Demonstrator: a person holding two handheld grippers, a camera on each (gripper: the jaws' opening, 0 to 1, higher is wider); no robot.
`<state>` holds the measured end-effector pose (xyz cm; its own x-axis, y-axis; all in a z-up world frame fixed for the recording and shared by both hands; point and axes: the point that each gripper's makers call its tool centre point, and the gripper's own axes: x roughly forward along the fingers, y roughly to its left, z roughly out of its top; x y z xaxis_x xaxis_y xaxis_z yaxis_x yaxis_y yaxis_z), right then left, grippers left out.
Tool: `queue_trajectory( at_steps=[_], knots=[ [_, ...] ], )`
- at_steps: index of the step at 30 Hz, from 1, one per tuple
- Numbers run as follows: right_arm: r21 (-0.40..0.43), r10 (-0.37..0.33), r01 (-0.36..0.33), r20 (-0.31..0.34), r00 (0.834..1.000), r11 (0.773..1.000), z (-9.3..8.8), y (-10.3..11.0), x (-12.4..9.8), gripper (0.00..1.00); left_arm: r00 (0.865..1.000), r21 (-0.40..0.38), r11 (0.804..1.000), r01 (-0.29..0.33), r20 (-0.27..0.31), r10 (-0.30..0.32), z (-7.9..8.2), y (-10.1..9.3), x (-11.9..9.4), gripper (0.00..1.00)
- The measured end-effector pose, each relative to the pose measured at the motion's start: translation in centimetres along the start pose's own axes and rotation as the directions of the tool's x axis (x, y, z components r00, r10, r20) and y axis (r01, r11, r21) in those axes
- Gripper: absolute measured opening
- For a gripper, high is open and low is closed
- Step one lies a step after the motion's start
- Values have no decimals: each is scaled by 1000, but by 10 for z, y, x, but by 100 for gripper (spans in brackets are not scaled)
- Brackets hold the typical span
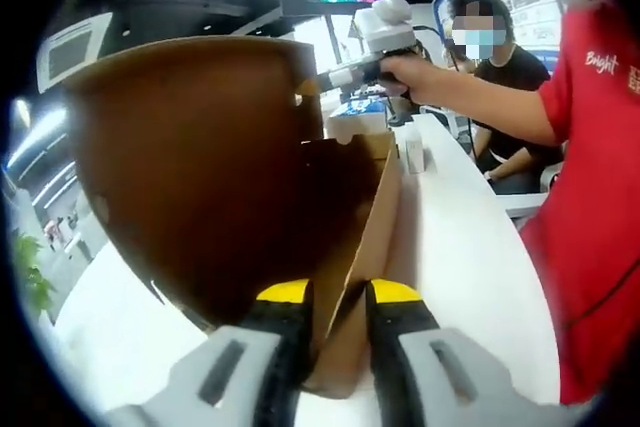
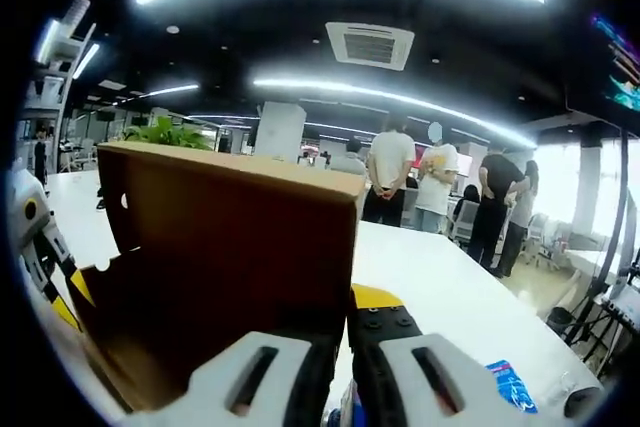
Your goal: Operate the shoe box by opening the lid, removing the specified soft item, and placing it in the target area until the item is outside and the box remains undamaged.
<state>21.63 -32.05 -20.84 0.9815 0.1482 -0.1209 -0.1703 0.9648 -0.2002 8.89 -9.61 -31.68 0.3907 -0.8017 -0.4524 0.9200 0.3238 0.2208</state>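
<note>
Two thin cardboard spots pinched tight: box wall [image 1: 372, 237] in left hand-held gripper [image 1: 338, 297], lid [image 2: 240, 247] in right hand-held gripper [image 2: 340, 332]; hard tug, possible rip.

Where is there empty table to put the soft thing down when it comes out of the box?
White table lies bare beyond the right gripper, between the box lid and the people standing far off. In the left gripper view, a bare strip runs between the shoe box and the person in red. Near the blue packet it is more crowded.
</note>
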Motion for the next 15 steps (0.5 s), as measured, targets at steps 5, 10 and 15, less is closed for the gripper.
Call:
queue_trajectory(
  at_steps=[5, 10, 15],
  knots=[
    [-2, -1, 1, 4, 1000, 1000, -1, 0, -1, 0, 1000, -8, 1000, -4, -7, 4, 0, 0, 1, 23],
    [-9, -4, 4, 10, 1000, 1000, -1, 0, -2, 0, 1000, 8, 1000, -25, 1, 25, -1, 4, 2, 24],
    [0, 0, 0, 13, 1000, 1000, -2, 1, -3, 0, 999, 12, 999, -39, 8, 39, 0, 7, 2, 25]
  ],
)
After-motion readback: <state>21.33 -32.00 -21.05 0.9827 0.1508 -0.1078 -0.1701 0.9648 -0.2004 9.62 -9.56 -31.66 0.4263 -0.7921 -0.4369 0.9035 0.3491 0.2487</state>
